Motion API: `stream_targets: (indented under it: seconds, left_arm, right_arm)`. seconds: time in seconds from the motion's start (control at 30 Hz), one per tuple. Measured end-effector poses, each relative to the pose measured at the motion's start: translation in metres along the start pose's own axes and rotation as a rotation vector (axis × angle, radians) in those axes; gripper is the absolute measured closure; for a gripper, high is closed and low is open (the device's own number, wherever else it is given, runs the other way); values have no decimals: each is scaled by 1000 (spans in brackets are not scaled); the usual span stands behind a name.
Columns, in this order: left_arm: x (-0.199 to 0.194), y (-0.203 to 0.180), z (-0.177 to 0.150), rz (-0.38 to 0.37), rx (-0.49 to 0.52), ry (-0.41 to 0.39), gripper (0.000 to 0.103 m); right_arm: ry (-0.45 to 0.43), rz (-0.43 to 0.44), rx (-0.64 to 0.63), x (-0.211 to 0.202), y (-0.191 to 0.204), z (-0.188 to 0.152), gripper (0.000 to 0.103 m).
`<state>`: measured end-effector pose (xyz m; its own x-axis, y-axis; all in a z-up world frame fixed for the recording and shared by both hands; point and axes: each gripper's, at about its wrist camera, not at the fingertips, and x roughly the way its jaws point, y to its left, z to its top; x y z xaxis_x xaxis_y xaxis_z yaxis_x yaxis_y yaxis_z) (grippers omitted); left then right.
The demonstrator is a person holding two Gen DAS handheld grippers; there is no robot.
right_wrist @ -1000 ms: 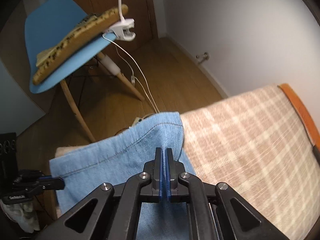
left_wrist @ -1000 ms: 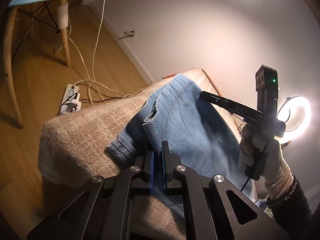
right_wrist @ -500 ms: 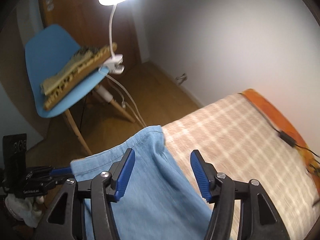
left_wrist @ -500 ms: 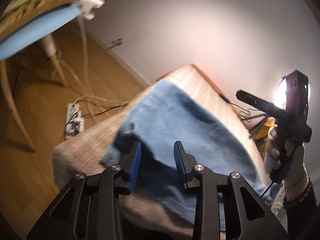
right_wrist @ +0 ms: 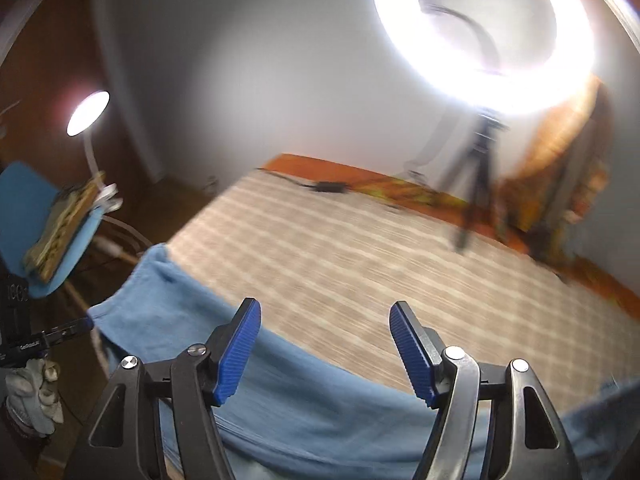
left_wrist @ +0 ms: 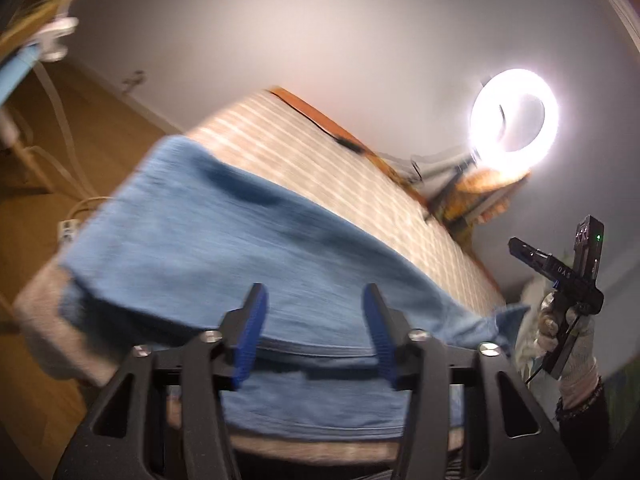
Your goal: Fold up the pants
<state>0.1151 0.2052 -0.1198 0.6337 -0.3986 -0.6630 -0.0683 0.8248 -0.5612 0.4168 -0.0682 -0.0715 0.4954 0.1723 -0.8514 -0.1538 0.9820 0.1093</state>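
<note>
The blue denim pants (left_wrist: 224, 248) lie folded along the near edge of a bed with a beige plaid blanket (left_wrist: 320, 168). My left gripper (left_wrist: 316, 334) is open and empty, just above the pants' near fold. My right gripper (right_wrist: 326, 350) is open and empty, raised over the pants (right_wrist: 280, 396) in the right wrist view. The right gripper also shows in the left wrist view (left_wrist: 532, 258), held in a gloved hand off the bed's right end. Both views are motion-blurred.
A ring light (left_wrist: 514, 120) on a tripod (right_wrist: 476, 184) stands behind the bed by the wall. A blue chair (right_wrist: 24, 208) with a clip lamp (right_wrist: 88, 112) stands on the wood floor at left. A power strip (left_wrist: 66, 230) and cables lie on the floor.
Both grippers opened and let go of the pants, then pulled back and up. The pants now lie flat and folded on the bed.
</note>
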Motion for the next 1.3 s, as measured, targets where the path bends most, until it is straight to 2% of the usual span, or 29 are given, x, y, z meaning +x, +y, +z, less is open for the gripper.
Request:
stream_targets:
  seconds: [0.13,0.23,0.33,0.4,0.5,0.73,0.87,0.97,1.1,1.2,1.27,1.3]
  left_arm:
    - [40,-50,-3,-56,120,104,46]
    - [73,-92,-8,-114,213,200,45]
    - [101,-135,-18,-164,330,299,44]
    - [118,-165,-29,-180,422,343,40]
    - [142,-200,-44,-195,506,399,37]
    - [191,-241,-74,-173,659,529,37]
    - [213,-243,-84,-168,679,604,37]
    - [221,-242,-88,-151,682,612,37]
    - [224,-245,-99,-116,769,600,37]
    - [226,-248,-103,-90,812,585,37]
    - [227,-248,-103,-85,812,580,39]
    - [227,-248,-103,-86,811,577,40]
  right_arm:
    - [21,-130,171,-25,-75,-24,32]
    - [27,-251,261,-41,-125,-41,24]
    - [41,-290,368,-51,-172,-58,21]
    - [51,-316,419,-56,-200,-68,20]
    - [66,-351,502,-58,-235,-81,18]
    - [114,-391,681,-46,-299,-91,16]
    - [119,-415,787,-28,-325,-93,16]
    - [154,-469,839,-8,-342,-94,16]
    - [203,-531,844,7,-355,-103,16]
    - [210,-492,871,6,-363,-117,29]
    - [203,-431,893,3,-365,-126,57]
    - [201,-407,903,-1,-365,-131,62]
